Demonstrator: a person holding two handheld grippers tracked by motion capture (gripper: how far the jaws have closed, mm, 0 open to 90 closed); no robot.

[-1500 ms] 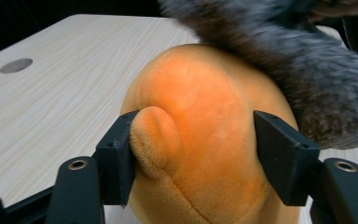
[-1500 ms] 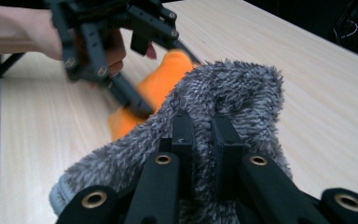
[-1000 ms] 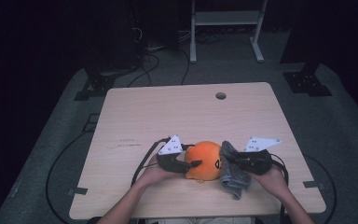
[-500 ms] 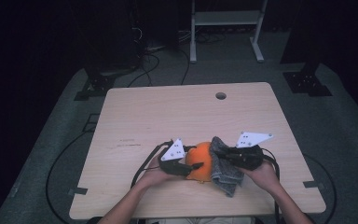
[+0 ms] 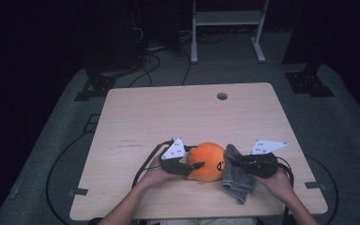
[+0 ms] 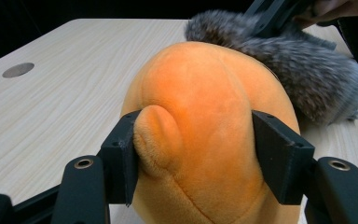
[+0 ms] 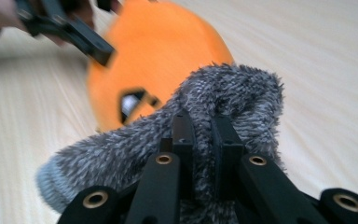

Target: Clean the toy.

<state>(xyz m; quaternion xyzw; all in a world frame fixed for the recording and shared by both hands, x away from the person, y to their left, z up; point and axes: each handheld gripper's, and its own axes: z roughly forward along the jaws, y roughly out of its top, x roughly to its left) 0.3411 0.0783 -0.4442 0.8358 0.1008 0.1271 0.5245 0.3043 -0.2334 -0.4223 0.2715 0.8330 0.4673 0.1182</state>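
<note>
Gripping: an orange plush toy (image 5: 207, 161) sits near the front edge of the worktop (image 5: 168, 112), a little right of its middle, clamped by the left gripper (image 5: 193, 166).
Toy: round and soft, with a small dark marking on its right side in the high view; a stubby orange nub shows on the near side in the left gripper view (image 6: 205, 130).
Left gripper: its two black jaws press on opposite flanks of the toy, one against the nub, the plush bulging between them (image 6: 193, 154).
Cloth: a grey fuzzy cloth (image 5: 238, 177) touches the toy's right side and trails toward the front edge of the worktop.
Right gripper: pressed together on a fold of the grey cloth (image 7: 200, 140), its jaws nearly meeting with fuzz between them; seen from above it lies just right of the toy (image 5: 234, 161).
Hands: the left hand (image 5: 157, 172) and right hand (image 5: 276, 178) come in over the front edge.
Worktop: pale wood, with a round hole (image 5: 222, 96) near the far edge.
Surroundings: dark floor with cables beyond the far edge.
</note>
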